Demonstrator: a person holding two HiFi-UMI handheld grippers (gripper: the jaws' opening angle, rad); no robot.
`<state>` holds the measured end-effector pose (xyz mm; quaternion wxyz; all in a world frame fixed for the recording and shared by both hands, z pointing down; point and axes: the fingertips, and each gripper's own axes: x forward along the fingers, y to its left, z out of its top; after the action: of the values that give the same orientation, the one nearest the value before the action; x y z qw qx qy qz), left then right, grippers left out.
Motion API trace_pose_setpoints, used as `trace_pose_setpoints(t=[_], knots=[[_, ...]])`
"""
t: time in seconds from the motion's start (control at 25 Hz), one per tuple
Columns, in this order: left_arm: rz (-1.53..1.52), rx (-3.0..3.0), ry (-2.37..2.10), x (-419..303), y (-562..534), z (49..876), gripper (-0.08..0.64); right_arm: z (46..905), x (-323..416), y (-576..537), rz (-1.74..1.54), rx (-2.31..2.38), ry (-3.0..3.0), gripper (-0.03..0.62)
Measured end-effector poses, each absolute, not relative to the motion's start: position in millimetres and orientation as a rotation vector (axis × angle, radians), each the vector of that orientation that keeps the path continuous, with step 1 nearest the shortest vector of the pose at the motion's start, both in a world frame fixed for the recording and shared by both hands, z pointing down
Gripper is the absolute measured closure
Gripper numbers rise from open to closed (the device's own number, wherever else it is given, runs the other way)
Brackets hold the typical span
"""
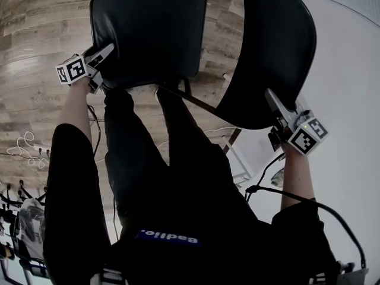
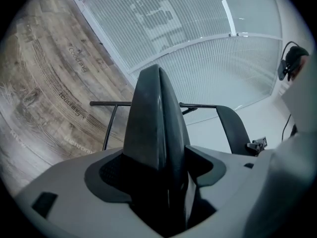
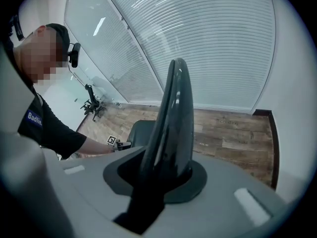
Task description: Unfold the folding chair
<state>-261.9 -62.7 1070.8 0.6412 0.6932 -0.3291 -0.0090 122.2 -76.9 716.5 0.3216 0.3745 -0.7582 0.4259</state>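
The folding chair looks nearly unfolded. In the head view its seat [image 1: 148,34] lies roughly flat, facing up over the wooden floor [image 1: 35,52]. The backrest [image 1: 273,52] stands apart from the seat at an angle, and a dark frame bar [image 1: 196,103] runs between them.

The left gripper [image 1: 105,52] sits at the seat's near left corner. Its fingers are spread wide with the seat's edge between them, and I judge they are not pressing on it. The right gripper [image 1: 271,98] is at the backrest's lower edge. Its fingers are closed part way on that thin edge, which shows edge-on between them in the right gripper view.

By my reading, the remaining steps are to check that the seat is fully down and the legs rest on the floor, then to let go of the backrest.
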Motion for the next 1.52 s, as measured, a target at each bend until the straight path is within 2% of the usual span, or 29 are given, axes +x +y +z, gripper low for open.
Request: trace_pose_setpoints(t=[0.2,0.28,0.48,0.6,1.0,1.04,1.12,1.2,1.28,1.52], knots=[[0.073,1.625,-0.871,-275,-70,1065,0.217,720,124,-76,1.114,0.984,-1.996,0.511],[0.137,1.604,-0.948,-287,-63,1068,0.173,720,126,-75,1.116,0.980,-1.999,0.512],[0.110,1.492,-1.093,-316,-49,1028,0.173,715,119,-79,1.098,0.984,-1.989,0.512],[0.120,1.507,-1.043,-306,-27,980,0.173,720,111,-77,1.105,0.984,-1.979,0.512],[0.346,1.781,-0.706,-188,28,779,0.173,713,108,-75,1.124,0.972,-1.957,0.512],[0.352,1.795,-0.700,-183,33,760,0.173,710,108,-72,1.136,0.968,-1.948,0.507],[0.346,1.819,-0.709,-178,40,725,0.173,705,116,-68,1.110,0.974,-1.926,0.444],[0.325,1.846,-0.738,-178,41,694,0.173,697,130,-68,1.056,1.008,-1.923,0.429],[0.302,1.888,-0.764,-179,38,664,0.175,684,141,-67,1.021,1.041,-1.952,0.383],[0.184,2.080,-0.830,-170,19,563,0.175,604,167,-52,0.817,1.232,-2.075,0.383]])
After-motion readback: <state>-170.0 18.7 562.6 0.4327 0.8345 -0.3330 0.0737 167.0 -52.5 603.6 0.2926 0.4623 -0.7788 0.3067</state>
